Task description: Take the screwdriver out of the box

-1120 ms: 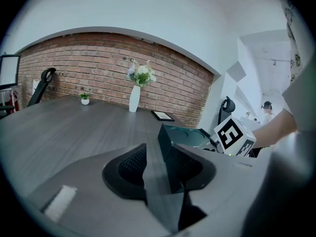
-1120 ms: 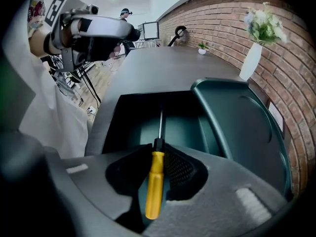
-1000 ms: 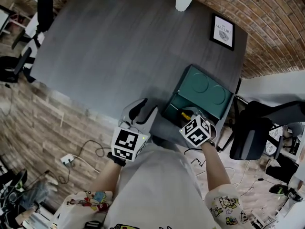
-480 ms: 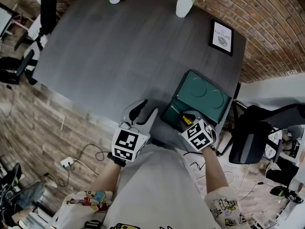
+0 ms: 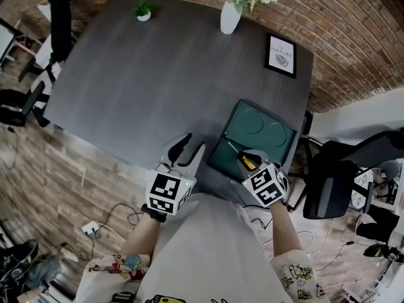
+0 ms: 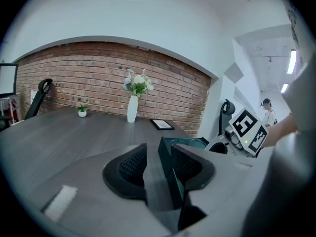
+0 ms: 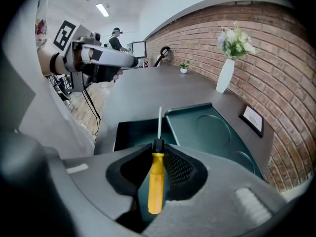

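Note:
A screwdriver (image 7: pixel 156 179) with a yellow handle and a thin metal shaft is clamped between the pads of my right gripper (image 7: pixel 158 149), shaft pointing away from me. It hangs over the open dark-green box (image 7: pixel 136 131), whose lid (image 7: pixel 210 132) lies folded back. In the head view the screwdriver (image 5: pixel 243 160) shows above the box (image 5: pixel 226 160) at the table's near right edge, with my right gripper (image 5: pixel 250 161) on it. My left gripper (image 5: pixel 183 151) stands open to the left of the box, with nothing between its fingers (image 6: pixel 129 166).
The grey table (image 5: pixel 139 87) carries a white vase with flowers (image 5: pixel 230 14), a framed picture (image 5: pixel 280 54) and a small potted plant (image 5: pixel 144 11) along its far side. A black office chair (image 5: pixel 331 182) stands right of the table. Cables lie on the wooden floor (image 5: pixel 95 210).
My right gripper has risen with the screwdriver, whose handle and shaft now show above the box's opening. The left gripper has stayed about where it was.

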`<act>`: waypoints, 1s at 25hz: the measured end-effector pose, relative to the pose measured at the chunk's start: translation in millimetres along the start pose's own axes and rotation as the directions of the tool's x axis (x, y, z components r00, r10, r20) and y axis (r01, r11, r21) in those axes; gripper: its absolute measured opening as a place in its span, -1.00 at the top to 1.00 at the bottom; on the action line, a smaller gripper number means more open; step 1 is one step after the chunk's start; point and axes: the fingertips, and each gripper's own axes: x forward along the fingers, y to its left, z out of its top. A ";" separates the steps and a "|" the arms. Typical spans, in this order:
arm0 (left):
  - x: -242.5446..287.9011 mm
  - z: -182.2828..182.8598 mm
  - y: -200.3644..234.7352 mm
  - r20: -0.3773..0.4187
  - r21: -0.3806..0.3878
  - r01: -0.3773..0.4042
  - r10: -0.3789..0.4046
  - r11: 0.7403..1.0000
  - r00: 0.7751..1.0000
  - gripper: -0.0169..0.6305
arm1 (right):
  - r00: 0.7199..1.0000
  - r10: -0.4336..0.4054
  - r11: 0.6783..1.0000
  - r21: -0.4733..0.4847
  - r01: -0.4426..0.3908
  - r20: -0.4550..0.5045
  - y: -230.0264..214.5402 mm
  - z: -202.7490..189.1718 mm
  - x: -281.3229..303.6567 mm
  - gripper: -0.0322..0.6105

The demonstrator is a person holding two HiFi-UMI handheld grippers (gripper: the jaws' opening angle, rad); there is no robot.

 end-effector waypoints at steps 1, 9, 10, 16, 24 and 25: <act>0.8 2.3 -0.9 0.005 0.004 0.002 -0.002 1.000 1.000 0.47 | 1.000 -0.011 1.000 0.005 0.011 0.014 -2.9 2.7 -4.5 0.67; 8.4 27.0 -7.3 0.053 0.034 0.015 -0.017 0.999 0.998 0.51 | 0.986 -0.127 0.992 0.042 0.123 0.110 -28.6 18.6 -42.7 0.67; 9.2 30.2 -8.4 0.058 0.040 0.018 -0.021 0.999 0.998 0.52 | 0.982 -0.143 0.989 0.048 0.138 0.122 -32.0 20.4 -48.3 0.67; 12.6 50.4 -17.5 0.088 0.076 0.042 -0.049 0.996 0.995 0.58 | 0.947 -0.247 0.967 0.112 0.228 0.207 -54.5 33.2 -86.9 0.67; 12.3 84.5 -35.7 0.137 0.122 0.083 -0.099 0.989 0.986 0.66 | 0.857 -0.372 0.915 0.298 0.274 0.355 -80.3 43.1 -143.1 0.67; 11.7 89.4 -37.3 0.147 0.127 0.083 -0.102 0.988 0.984 0.66 | 0.845 -0.387 0.907 0.318 0.277 0.368 -82.4 42.6 -149.3 0.67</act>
